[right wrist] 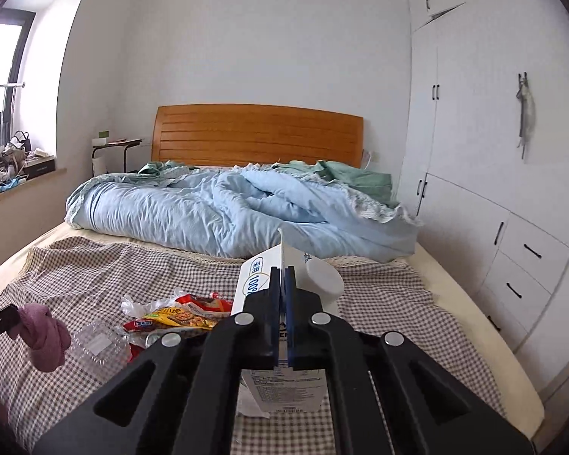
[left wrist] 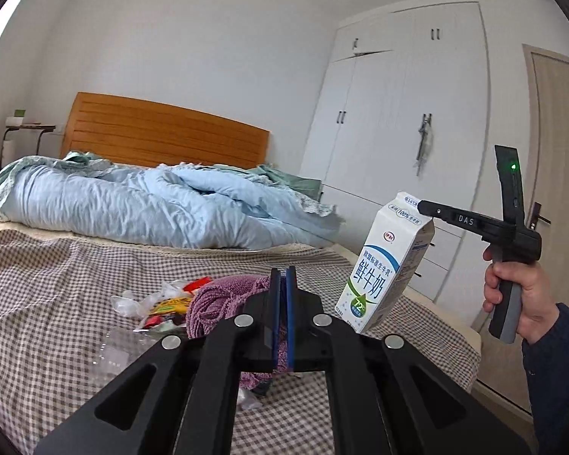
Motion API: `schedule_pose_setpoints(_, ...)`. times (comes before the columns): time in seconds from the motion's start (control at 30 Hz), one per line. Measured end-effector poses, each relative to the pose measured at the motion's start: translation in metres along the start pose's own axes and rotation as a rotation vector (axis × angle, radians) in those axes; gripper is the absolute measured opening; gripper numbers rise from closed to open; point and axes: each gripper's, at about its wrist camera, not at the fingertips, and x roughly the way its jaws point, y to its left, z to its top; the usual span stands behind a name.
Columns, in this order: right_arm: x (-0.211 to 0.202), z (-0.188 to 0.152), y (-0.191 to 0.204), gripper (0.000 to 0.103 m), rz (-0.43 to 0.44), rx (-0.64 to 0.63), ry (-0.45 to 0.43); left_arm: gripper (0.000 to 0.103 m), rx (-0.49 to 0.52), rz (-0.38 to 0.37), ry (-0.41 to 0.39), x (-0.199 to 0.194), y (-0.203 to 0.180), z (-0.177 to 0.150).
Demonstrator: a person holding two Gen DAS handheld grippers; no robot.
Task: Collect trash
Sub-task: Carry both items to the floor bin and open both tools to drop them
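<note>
The right tongs are pinching the milk carton's top ridge above the bed, while the left tongs are pinching a purple cloth.

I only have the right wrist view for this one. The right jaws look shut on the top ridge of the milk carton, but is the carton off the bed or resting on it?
Observer: In the left wrist view the milk carton hangs tilted from the right gripper. Its base appears clear of the checked bed cover.
Operator: And the left gripper? I see only some purple at my frame's edge.
Observer: The left gripper is shut on the purple towel, with a fold of it clamped between the blue pads.
</note>
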Motion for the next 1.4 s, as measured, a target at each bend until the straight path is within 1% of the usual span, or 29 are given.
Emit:
schedule_pose_setpoints(0.1,-0.057,-0.018,-0.025,0.002,-0.058,-0.01,-0.009,0.0,0.07,-0.083,0.014,-0.008,-0.038,-0.006)
schedule_pose_setpoints(0.2,-0.115,-0.046,-0.045,0.002,-0.114,-0.013,-0.006,0.0,0.087,-0.209,0.051,-0.014,-0.073,-0.014)
schedule_pose_setpoints(0.27,-0.149,-0.07,-0.058,0.002,-0.152,-0.007,0.015,0.0,0.106,-0.28,0.084,-0.013,-0.103,-0.022)
schedule_pose_setpoints(0.3,-0.162,-0.082,-0.063,0.002,-0.169,0.0,0.028,0.0,0.118,-0.323,0.103,-0.012,-0.119,-0.027)
schedule_pose_setpoints(0.37,-0.187,-0.109,-0.073,0.002,-0.206,0.02,0.06,0.0,0.143,-0.386,0.137,-0.008,-0.152,-0.038)
schedule_pose_setpoints(0.43,-0.205,-0.138,-0.08,0.002,-0.246,0.035,0.106,0.0,0.146,-0.45,0.166,-0.001,-0.182,-0.047)
schedule_pose_setpoints(0.53,-0.221,-0.186,-0.09,0.002,-0.301,0.059,0.191,0.0,0.137,-0.534,0.226,0.013,-0.224,-0.065)
schedule_pose_setpoints(0.6,-0.227,-0.223,-0.095,0.002,-0.352,0.077,0.244,0.0,0.164,-0.581,0.258,0.021,-0.252,-0.083)
schedule_pose_setpoints(0.63,-0.227,-0.243,-0.098,0.002,-0.384,0.075,0.275,0.0,0.173,-0.596,0.281,0.028,-0.265,-0.093)
schedule_pose_setpoints(0.7,-0.228,-0.283,-0.109,0.002,-0.417,0.127,0.325,0.0,0.171,-0.632,0.373,0.046,-0.289,-0.118)
schedule_pose_setpoints(0.77,-0.23,-0.326,-0.126,0.002,-0.45,0.205,0.369,0.0,0.184,-0.635,0.473,0.067,-0.313,-0.148)
schedule_pose_setpoints(0.9,-0.226,-0.412,-0.156,0.002,-0.438,0.36,0.411,0.0,0.214,-0.655,0.65,0.098,-0.358,-0.213)
schedule_pose_setpoints(0.97,-0.218,-0.452,-0.166,0.002,-0.432,0.417,0.435,0.0,0.24,-0.656,0.715,0.109,-0.378,-0.244)
schedule_pose_setpoints(1.0,-0.215,-0.468,-0.169,0.002,-0.442,0.433,0.455,0.0,0.244,-0.656,0.744,0.114,-0.385,-0.258)
schedule_pose_setpoints(1.1,-0.212,-0.506,-0.171,0.002,-0.459,0.476,0.506,0.0,0.282,-0.675,0.827,0.128,-0.416,-0.301)
schedule_pose_setpoints(1.13,-0.212,-0.518,-0.172,0.002,-0.469,0.503,0.53,0.0,0.309,-0.662,0.87,0.134,-0.427,-0.317)
schedule_pose_setpoints(1.2,-0.213,-0.542,-0.171,0.003,-0.485,0.57,0.581,0.0,0.4,-0.641,0.964,0.143,-0.45,-0.353)
schedule_pose_setpoints(1.27,-0.219,-0.564,-0.165,0.003,-0.485,0.626,0.618,0.0,0.455,-0.621,1.012,0.148,-0.462,-0.386)
schedule_pose_setpoints(1.3,-0.222,-0.574,-0.161,0.003,-0.487,0.645,0.639,0.0,0.468,-0.603,1.052,0.153,-0.465,-0.403)
schedule_pose_setpoints(1.4,-0.227,-0.595,-0.154,0.003,-0.502,0.675,0.694,0.0,0.463,-0.506,1.205,0.173,-0.46,-0.455)
